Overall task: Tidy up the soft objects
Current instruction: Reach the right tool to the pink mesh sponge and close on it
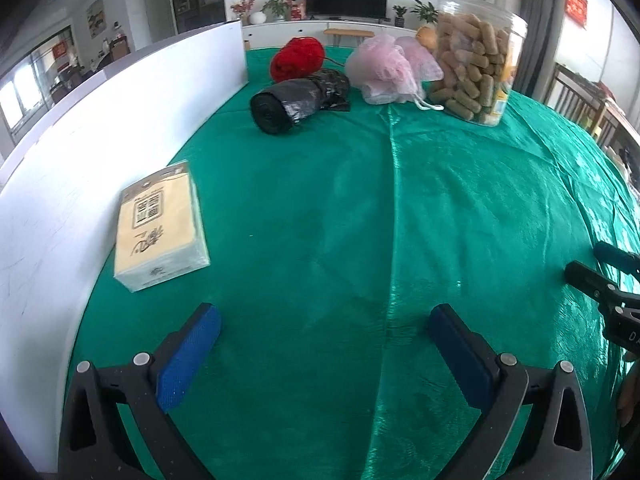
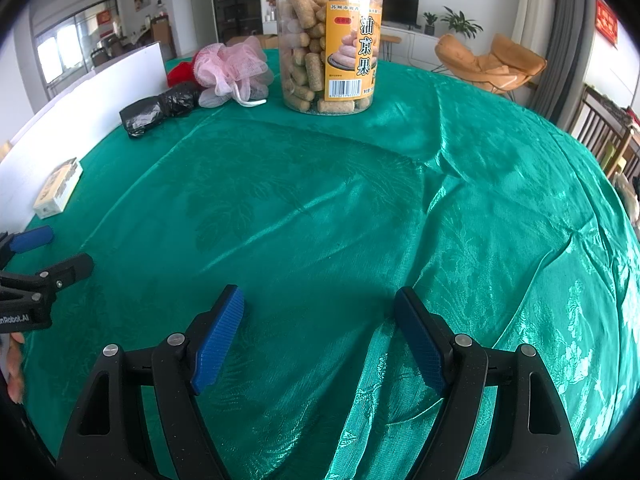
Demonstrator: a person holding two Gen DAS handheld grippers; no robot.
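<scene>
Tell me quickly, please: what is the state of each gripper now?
Left gripper: open, holding nothing, above the green cloth.
Right gripper: open, holding nothing.

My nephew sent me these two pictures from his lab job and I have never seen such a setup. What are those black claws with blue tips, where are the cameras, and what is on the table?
No robot: a person holds two hand grippers, each with its own camera looking along its fingers. One picture is from the left gripper, the other from the right gripper. Both are open and hold nothing. On the green tablecloth lie a tissue pack, a black bag roll, red yarn, a pink bath pouf and a snack jar.
</scene>
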